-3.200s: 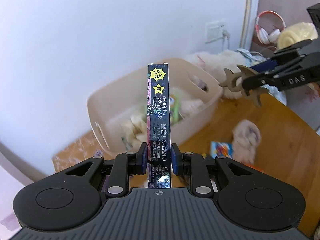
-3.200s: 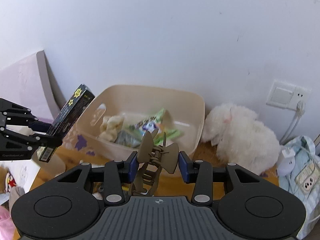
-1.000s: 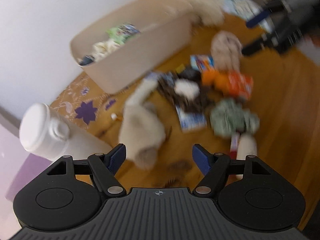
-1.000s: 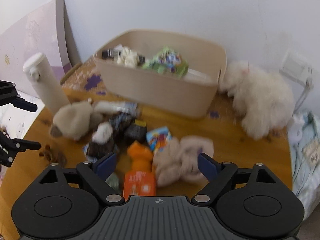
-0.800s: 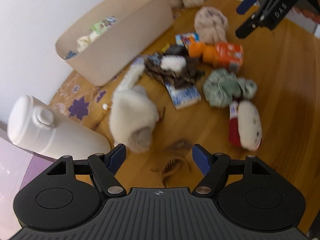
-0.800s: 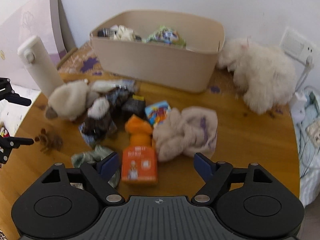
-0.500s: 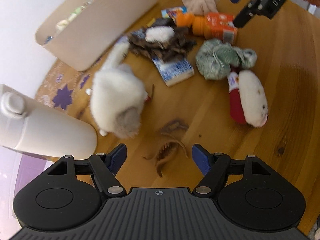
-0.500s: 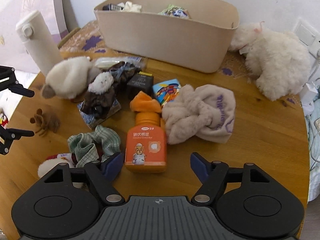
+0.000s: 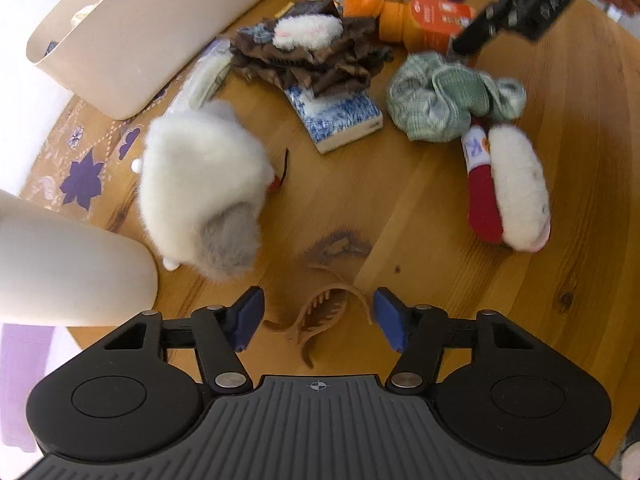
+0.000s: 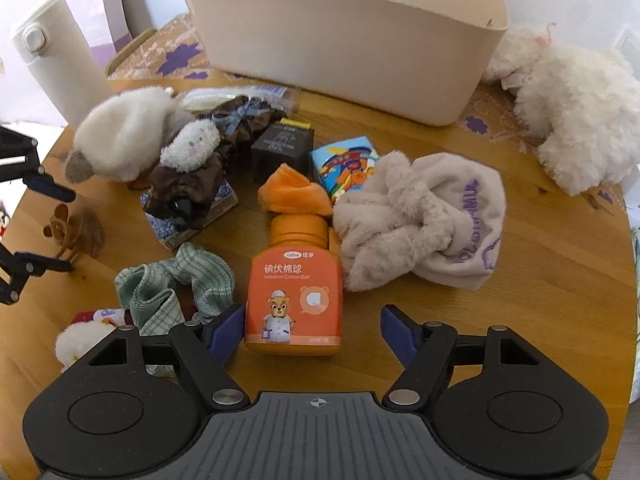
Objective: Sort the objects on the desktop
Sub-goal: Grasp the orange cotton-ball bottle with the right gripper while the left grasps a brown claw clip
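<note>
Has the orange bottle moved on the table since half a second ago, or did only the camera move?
Cannot tell of any shift: the orange bottle still lies with its cap beside the colourful small box, as before. Only the right gripper came closer.

A white insulated flask (image 10: 60, 48) stands at the wooden table's (image 10: 560, 300) far-left edge; a wall socket (image 10: 628, 46) is partly visible beyond its far-right corner.
</note>
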`<state>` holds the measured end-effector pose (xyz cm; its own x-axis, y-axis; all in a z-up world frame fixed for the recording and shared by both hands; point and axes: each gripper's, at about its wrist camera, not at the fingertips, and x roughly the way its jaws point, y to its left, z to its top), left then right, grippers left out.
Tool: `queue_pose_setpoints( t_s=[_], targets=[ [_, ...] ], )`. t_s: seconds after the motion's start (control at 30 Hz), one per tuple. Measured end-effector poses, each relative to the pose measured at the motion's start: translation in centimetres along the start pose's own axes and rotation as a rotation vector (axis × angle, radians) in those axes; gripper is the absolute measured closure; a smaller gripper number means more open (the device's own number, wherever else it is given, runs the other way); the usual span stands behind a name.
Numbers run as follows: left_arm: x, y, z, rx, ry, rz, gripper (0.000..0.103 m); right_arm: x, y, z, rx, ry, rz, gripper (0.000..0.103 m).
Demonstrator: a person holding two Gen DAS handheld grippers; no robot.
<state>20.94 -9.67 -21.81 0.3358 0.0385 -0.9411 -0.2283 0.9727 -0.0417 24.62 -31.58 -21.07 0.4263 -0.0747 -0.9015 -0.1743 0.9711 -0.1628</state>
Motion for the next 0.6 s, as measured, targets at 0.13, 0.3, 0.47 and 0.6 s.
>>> queue_pose_setpoints(
  t_s=[0.13, 0.3, 0.47, 0.6],
  targets=[
    [0.4, 0.4, 0.1, -0.026, 0.000, -0.023, 0.042, 0.7, 0.2, 0.3, -0.011, 0.012, 0.002, 0.028],
    [0.7, 0.5, 0.0, -0.027, 0.019, -0.059, 0.045, 1.3, 0.5, 0.8, -0.017, 0.014, 0.001, 0.032],
    [0.6, -0.2, -0.4, 0.034, 0.027, -0.040, 0.045, 1.7, 0.7, 1.1, -0.027, 0.012, -0.001, 0.035],
    [1.3, 0.1, -0.2, 0.017, 0.031, -0.036, 0.047, 1.9, 0.8, 1.1, -0.026, 0.012, 0.003, 0.039]
  ],
)
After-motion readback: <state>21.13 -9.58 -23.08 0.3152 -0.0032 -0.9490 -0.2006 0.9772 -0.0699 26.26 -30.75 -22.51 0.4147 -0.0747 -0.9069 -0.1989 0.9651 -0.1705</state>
